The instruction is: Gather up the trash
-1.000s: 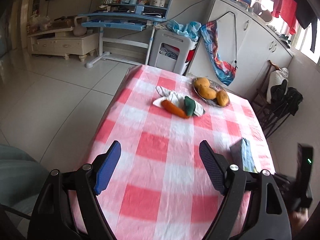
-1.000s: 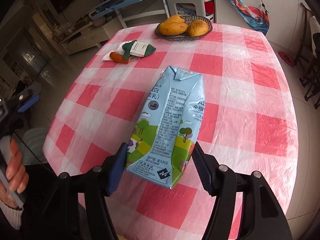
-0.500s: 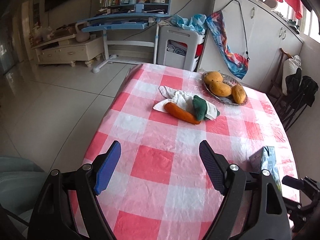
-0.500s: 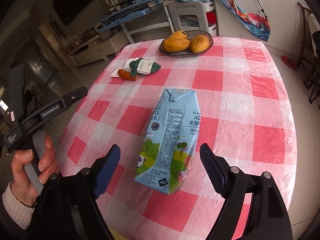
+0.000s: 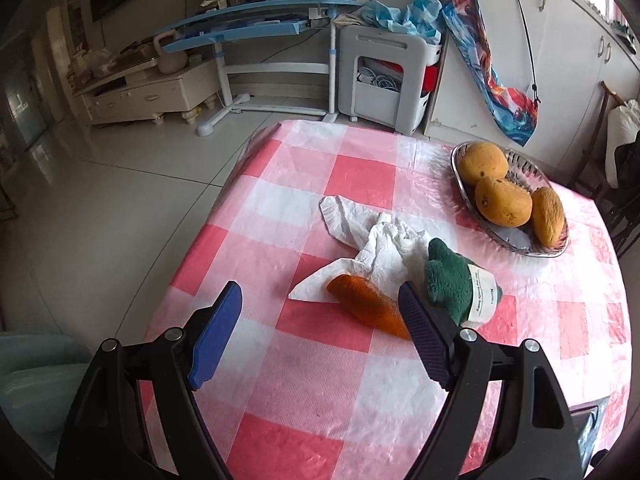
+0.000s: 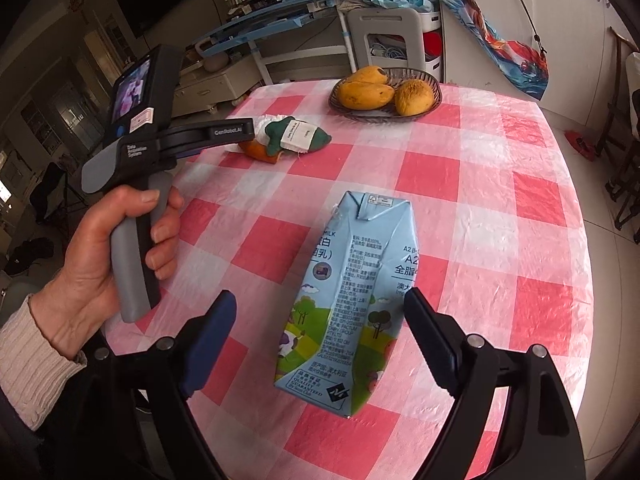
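Observation:
A crumpled white tissue lies on the pink checked table, with a plush carrot with green top resting on it. My left gripper is open just short of them, its right finger beside the carrot's tip. A light blue milk carton lies on the table. My right gripper is open, with the carton's lower half between its fingers and apart from both. The left gripper also shows in the right wrist view, held by a hand, its tip by the plush carrot.
A wire basket of mangoes stands at the table's far right, also in the right wrist view. A blue desk, a white stool and cabinets stand beyond the table. A pale bin sits at the left, below the table edge.
My right gripper has opened off the carton, which now lies on the table. My left gripper has moved forward to the tissue and plush carrot.

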The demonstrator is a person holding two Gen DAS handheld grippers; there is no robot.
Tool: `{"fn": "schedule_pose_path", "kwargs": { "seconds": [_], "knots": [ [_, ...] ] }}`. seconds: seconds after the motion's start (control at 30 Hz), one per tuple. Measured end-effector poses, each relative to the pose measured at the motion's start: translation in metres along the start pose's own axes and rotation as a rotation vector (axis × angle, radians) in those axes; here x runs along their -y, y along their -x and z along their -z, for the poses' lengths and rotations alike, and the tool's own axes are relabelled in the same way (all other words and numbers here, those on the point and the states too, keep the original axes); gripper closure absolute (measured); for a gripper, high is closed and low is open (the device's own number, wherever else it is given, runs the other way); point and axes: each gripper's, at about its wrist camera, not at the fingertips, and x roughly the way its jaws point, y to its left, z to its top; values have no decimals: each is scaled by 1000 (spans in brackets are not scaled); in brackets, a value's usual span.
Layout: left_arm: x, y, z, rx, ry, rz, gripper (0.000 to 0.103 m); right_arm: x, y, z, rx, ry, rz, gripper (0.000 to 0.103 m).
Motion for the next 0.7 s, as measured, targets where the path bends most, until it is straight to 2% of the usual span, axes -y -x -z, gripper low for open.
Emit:
{"fn": "schedule_pose_path", "kwargs": {
  "seconds": [0.13, 0.17, 0.33, 0.4, 0.47, 0.57, 0.7],
  "knots": [
    [7, -10, 3, -17, -39, -33, 26, 7, -7, -1, -17, -11, 14, 21],
    [8, -9, 4, -16, -48, -30, 30, 8, -8, -2, -22, -12, 13, 21],
    [13, 6, 16, -32, -141, 41, 61, 7, -18, -2, -49, -11, 8, 21],
    [7, 13, 25, -61, -148, 79, 77, 2, -21, 1, -62, 3, 4, 21],
    [2, 15, 38, -117, -168, 105, 87, -4, -22, 5, -75, 21, -4, 24],
    [-10, 28, 55, -120, -183, 120, 87, -12, -20, 13, -93, 44, -14, 27],
    [-36, 45, 76, -139, -137, 176, 87, -15, -10, 22, -90, 30, -32, 27]
  ]
}}
